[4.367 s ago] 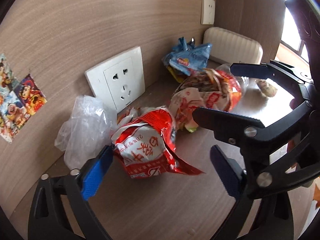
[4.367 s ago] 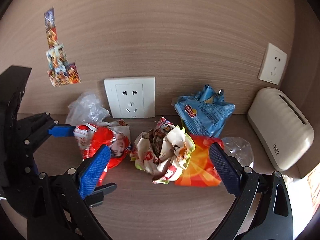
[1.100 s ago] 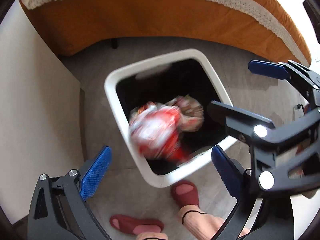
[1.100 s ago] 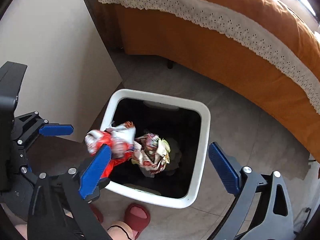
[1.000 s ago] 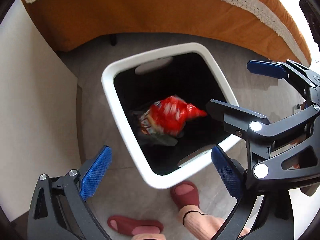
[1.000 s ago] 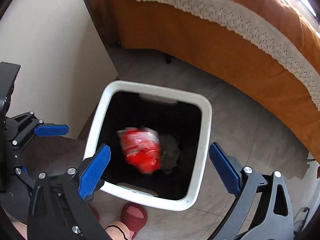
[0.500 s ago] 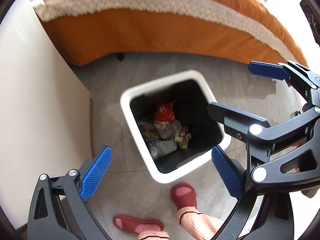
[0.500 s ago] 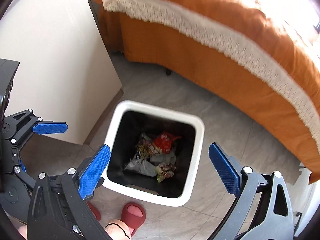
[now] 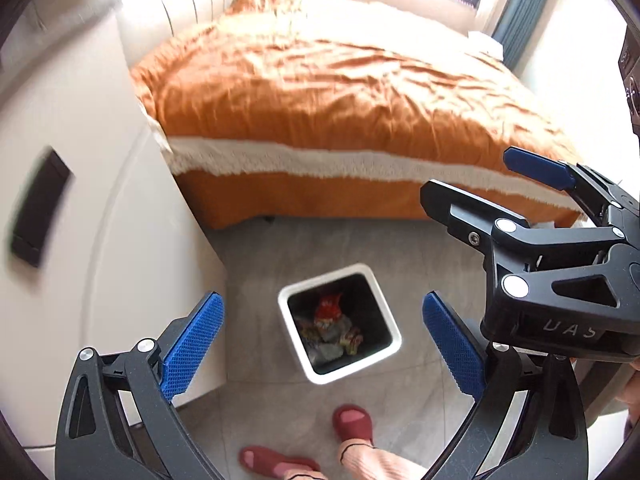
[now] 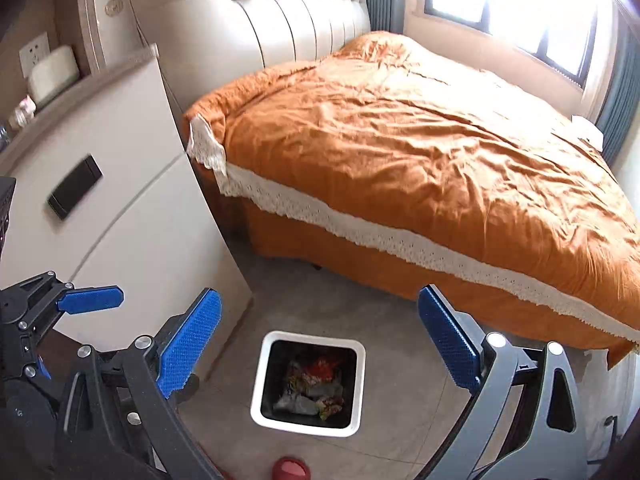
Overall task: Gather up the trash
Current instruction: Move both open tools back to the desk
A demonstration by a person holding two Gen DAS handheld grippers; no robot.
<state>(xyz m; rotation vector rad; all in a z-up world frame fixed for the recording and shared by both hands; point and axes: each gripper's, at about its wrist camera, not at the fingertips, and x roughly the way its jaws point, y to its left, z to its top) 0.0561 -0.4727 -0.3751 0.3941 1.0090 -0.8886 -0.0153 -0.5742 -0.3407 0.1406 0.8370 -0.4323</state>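
Your left gripper (image 9: 323,336) hangs high above the white square plastic trash bin with the black inside (image 9: 384,308), its blue-padded jaws spread wide and gripping nothing. Your right gripper (image 10: 319,336) is just the same: jaws released, nothing between them, the bin (image 10: 360,380) framed far below on the grey tiled floor (image 10: 404,432). In the left wrist view your right gripper (image 9: 496,196) also shows at the right edge, level with the left one.

The trash is down in the bin: a crumpled red snack wrapper (image 9: 329,306) lies toward the far side, and a heap of pale and yellow-printed wrappers (image 9: 334,334) sits nearer you. From the right wrist view you see the same red wrapper (image 10: 322,368) on top of the pale ones (image 10: 308,398).

The bin stands just beside the cream-white bedside cabinet (image 10: 120,216), near the bed with the rumpled orange cover and white lace trim (image 10: 420,152). A dark rectangular handle (image 10: 74,187) is set in the cabinet front. On the cabinet's top ledge, a cream ribbed box (image 10: 54,72) sits below a white wall socket (image 10: 34,53). Your feet in dark red slippers (image 9: 354,426) stand on the floor close to the bin
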